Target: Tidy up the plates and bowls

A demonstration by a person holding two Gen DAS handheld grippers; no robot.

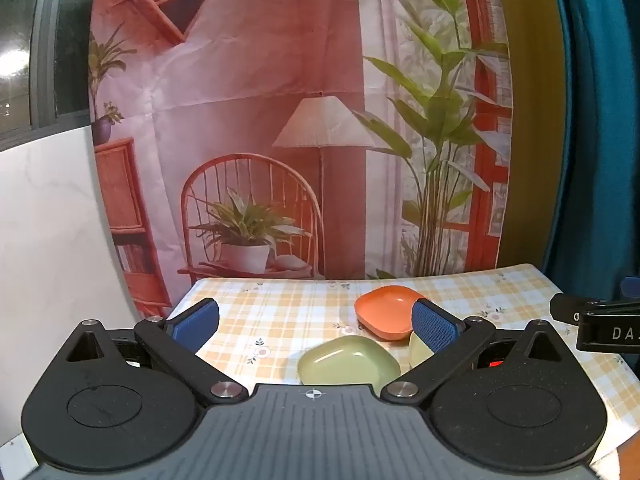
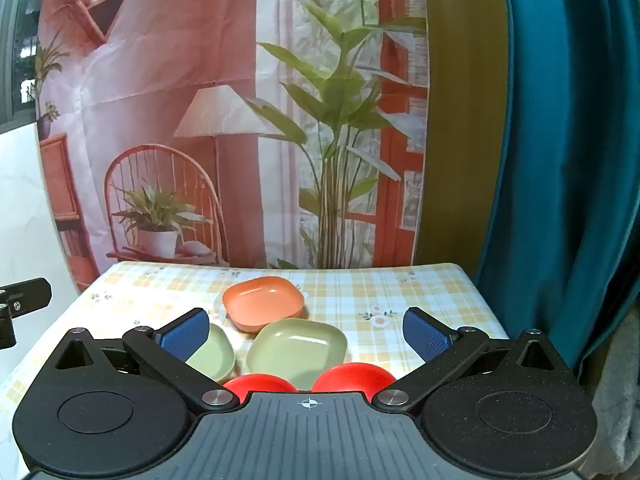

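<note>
An orange square dish (image 2: 262, 305) sits mid-table; it also shows in the left wrist view (image 1: 388, 314). In front of it lie a larger green dish (image 2: 297, 349) and a smaller green dish (image 2: 212, 354) to its left. In the left wrist view a green dish (image 1: 348, 361) lies near the middle and another green one (image 1: 418, 350) shows partly behind the right finger. Two red round bowls (image 2: 259, 385) (image 2: 354, 377) sit nearest, partly hidden by the gripper body. My right gripper (image 2: 306, 336) is open and empty above the dishes. My left gripper (image 1: 316, 326) is open and empty.
The table has a yellow checked cloth (image 2: 420, 292). A printed room backdrop (image 2: 224, 120) hangs behind the far edge, a teal curtain (image 2: 560, 160) at the right. The other gripper's black part (image 1: 596, 320) shows at the right edge of the left wrist view.
</note>
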